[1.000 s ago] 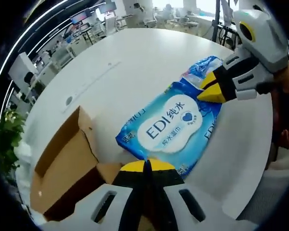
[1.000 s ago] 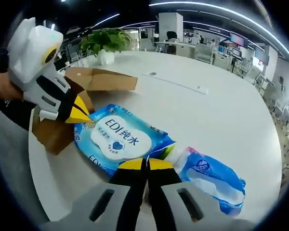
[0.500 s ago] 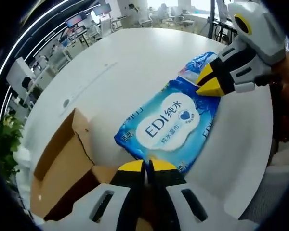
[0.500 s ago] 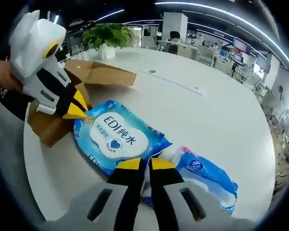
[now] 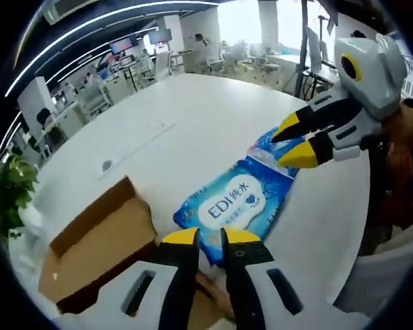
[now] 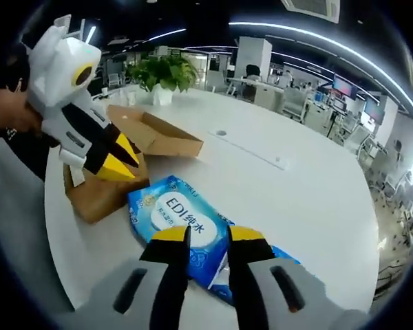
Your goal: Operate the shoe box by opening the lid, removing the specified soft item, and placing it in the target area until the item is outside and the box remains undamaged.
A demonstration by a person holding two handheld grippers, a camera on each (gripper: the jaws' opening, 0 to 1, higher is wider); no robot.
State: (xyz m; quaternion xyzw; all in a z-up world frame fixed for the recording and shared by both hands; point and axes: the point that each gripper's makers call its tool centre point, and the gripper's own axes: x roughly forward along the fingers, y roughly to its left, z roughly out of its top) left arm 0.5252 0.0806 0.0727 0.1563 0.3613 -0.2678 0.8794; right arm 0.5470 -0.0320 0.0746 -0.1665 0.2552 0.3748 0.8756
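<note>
A big white round table [image 5: 193,110] takes up most of the room in front of me, with rows of office desks and chairs behind it and a leafy green plant [image 6: 164,71] in a white pot at its far edge. On the table sits the brown cardboard shoe box [image 5: 100,237], its lid [image 6: 158,132] folded back and lying open.

Just beside the box, flat on the tabletop and fully outside it, lies the soft item: a blue pack of wet wipes [image 5: 235,206] with a white label reading "EDI". A second, smaller blue and white pack [image 5: 279,143] lies at its far end, partly under it as seen in the right gripper view.

The left gripper [image 5: 210,238] hangs just above the near end of the wipes pack, its yellow-tipped jaws parted with a clear gap and nothing between them. The right gripper [image 6: 204,234] is likewise spread apart and empty, poised over the other end of the pack. Each gripper shows in the other's view, jaws apart, held by a person's hand [image 5: 399,148]
</note>
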